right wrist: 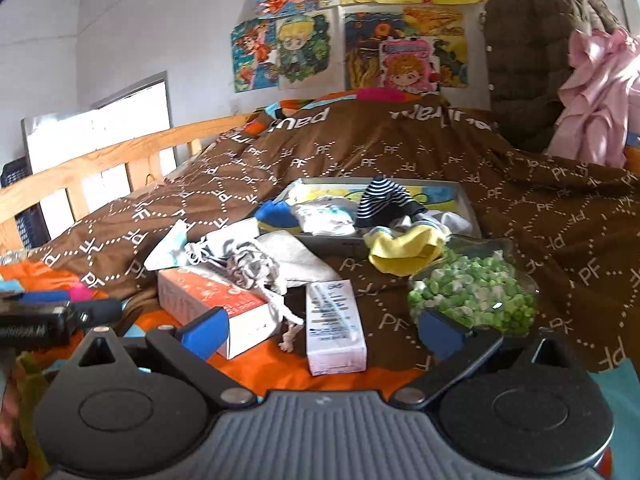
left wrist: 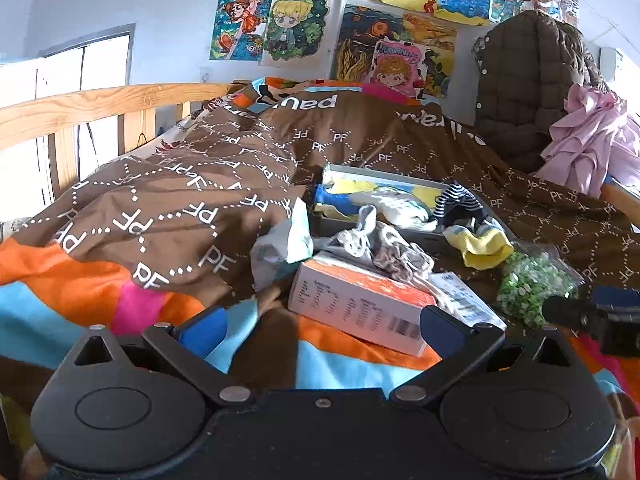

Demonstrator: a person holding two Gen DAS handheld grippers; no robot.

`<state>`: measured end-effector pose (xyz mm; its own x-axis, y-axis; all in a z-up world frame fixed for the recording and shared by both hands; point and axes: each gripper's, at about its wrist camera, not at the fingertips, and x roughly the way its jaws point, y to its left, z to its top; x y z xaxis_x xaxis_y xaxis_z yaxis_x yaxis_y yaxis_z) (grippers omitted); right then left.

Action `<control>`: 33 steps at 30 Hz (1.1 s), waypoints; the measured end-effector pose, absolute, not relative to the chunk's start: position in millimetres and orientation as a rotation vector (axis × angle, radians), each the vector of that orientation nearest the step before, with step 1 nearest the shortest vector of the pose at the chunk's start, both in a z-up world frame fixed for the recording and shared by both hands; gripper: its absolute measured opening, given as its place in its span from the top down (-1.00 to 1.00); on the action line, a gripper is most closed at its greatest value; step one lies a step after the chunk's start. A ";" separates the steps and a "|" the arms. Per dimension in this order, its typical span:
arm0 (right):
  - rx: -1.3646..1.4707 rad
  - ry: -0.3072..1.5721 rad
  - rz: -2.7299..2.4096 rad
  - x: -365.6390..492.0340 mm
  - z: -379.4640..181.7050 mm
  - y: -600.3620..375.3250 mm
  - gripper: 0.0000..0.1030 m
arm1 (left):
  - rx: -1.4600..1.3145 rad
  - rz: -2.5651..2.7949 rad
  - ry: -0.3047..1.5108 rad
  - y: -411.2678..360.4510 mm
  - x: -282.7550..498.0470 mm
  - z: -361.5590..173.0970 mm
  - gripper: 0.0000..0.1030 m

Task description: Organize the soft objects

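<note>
The socks lie in a loose heap on the bed, ahead of both grippers and beyond their fingertips. A shallow grey tray [right wrist: 468, 200] holds most of them: a navy-and-white striped sock [right wrist: 382, 198] draped over the middle, a blue sock [right wrist: 276, 214] at the left end, and pale white ones [right wrist: 326, 216] between; how many white ones there are cannot be told. One yellow sock [right wrist: 400, 252] hangs over the tray's near edge onto the quilt. Just left of it, a grey-and-white mottled sock [right wrist: 250, 262] rests partly on top of an orange-and-white carton [right wrist: 212, 300], and a pale teal-and-white sock [right wrist: 168, 246] lies further left.

The right gripper [right wrist: 320, 330] has its blue-padded fingers [right wrist: 206, 332] spread wide and holds nothing; a second, narrower white carton [right wrist: 334, 322] lies between them, untouched. A clear bag of green pellets [right wrist: 474, 294] sits just past the right-hand fingertip. That makes two cartons and one bag.

The left gripper [left wrist: 320, 326] is likewise spread wide and empty, with the orange-and-white carton [left wrist: 360, 304] lying just ahead between its fingers [left wrist: 204, 330] and the socks farther on.

Everything rests on a brown quilt [right wrist: 540, 216] printed with "PF". A wooden bed rail [left wrist: 100, 108] runs along the left, a quilted olive jacket [left wrist: 528, 84] and pink garment [left wrist: 588, 136] hang at the right, and coloured drawings [left wrist: 360, 20] cover the wall.
</note>
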<state>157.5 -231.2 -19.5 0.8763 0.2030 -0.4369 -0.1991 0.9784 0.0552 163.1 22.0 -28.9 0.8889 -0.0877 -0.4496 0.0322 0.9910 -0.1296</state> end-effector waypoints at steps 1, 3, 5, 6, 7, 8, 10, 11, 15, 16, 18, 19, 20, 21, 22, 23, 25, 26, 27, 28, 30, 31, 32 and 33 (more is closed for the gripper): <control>0.004 0.456 0.216 158.6 -20.4 -229.7 -0.99 | -0.115 -0.063 0.467 23.9 165.6 -28.2 -0.98; 0.002 0.458 0.227 160.6 -22.4 -226.6 -0.99 | -0.102 -0.061 0.451 27.5 172.4 -25.9 -0.98; 0.003 0.459 0.237 163.1 -24.7 -223.4 -0.99 | -0.097 -0.065 0.442 30.4 179.4 -24.2 -0.98; 0.002 0.459 0.240 164.7 -25.6 -223.0 -0.99 | -0.095 -0.069 0.439 31.9 183.4 -23.8 -0.98; 0.000 0.457 0.243 165.6 -27.0 -221.9 -0.99 | -0.091 -0.075 0.438 32.4 187.3 -23.4 -0.98; -0.004 0.455 0.244 166.3 -28.3 -220.8 -0.99 | -0.084 -0.081 0.438 32.5 191.0 -23.6 -0.98; -0.008 0.454 0.246 168.6 -30.9 -219.5 -0.99 | -0.071 -0.093 0.431 32.3 197.3 -25.4 -0.98; -0.006 0.452 0.247 170.3 -31.9 -219.3 -0.99 | -0.069 -0.099 0.424 32.8 199.2 -26.4 -0.98; 0.005 0.439 0.248 178.2 -35.5 -217.2 -0.99 | -0.088 -0.103 0.399 39.1 200.7 -31.6 -0.98; 0.008 0.434 0.249 179.9 -36.2 -216.4 -0.99 | -0.092 -0.104 0.403 41.1 202.1 -33.1 -0.98; 0.012 0.427 0.252 182.2 -37.7 -214.5 -0.99 | -0.100 -0.102 0.411 44.8 206.6 -36.1 -0.98; 0.013 0.424 0.256 182.9 -38.8 -213.3 -0.99 | -0.105 -0.098 0.411 46.2 208.7 -37.4 -0.98; 0.013 0.422 0.262 183.3 -40.0 -212.3 -0.99 | -0.114 -0.093 0.412 48.5 211.5 -38.9 -0.98; 0.010 0.421 0.266 183.4 -40.9 -210.7 -0.99 | -0.126 -0.087 0.416 50.7 215.3 -40.4 -0.98; 0.006 0.420 0.269 183.5 -41.7 -209.2 -0.99 | -0.139 -0.082 0.418 53.1 218.0 -41.6 -0.98; 0.002 0.419 0.273 183.3 -42.6 -208.1 -0.99 | -0.152 -0.077 0.420 55.3 221.4 -42.5 -0.98; -0.004 0.414 0.279 183.3 -43.4 -205.4 -0.99 | -0.173 -0.067 0.426 59.4 227.7 -43.3 -0.98; -0.007 0.410 0.283 183.3 -43.4 -204.2 -0.99 | -0.188 -0.066 0.431 62.0 231.3 -43.6 -0.98; -0.011 0.405 0.288 183.5 -43.2 -203.2 -0.99 | -0.201 -0.069 0.436 64.3 234.8 -43.8 -0.98; -0.017 0.395 0.289 183.3 -43.3 -202.0 -0.99 | -0.209 -0.068 0.437 66.5 237.4 -44.1 -0.98; -0.029 0.376 0.287 184.7 -43.4 -199.3 -0.99 | -0.219 -0.068 0.435 69.9 242.8 -45.0 -0.98; -0.034 0.365 0.284 186.7 -43.2 -198.0 -0.99 | -0.220 -0.068 0.437 71.5 245.7 -45.9 -0.98; -0.037 0.354 0.279 188.8 -43.2 -196.6 -0.99 | -0.222 -0.067 0.445 73.1 248.8 -47.1 -0.98; -0.037 0.343 0.275 191.8 -43.3 -195.2 -0.99 | -0.228 -0.066 0.458 75.2 252.6 -48.8 -0.98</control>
<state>191.8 -195.2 -43.3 0.9049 0.2601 -0.3369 -0.2726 0.9621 0.0106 252.6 75.2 -48.8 0.8951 -0.1140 -0.4310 0.0119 0.9725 -0.2325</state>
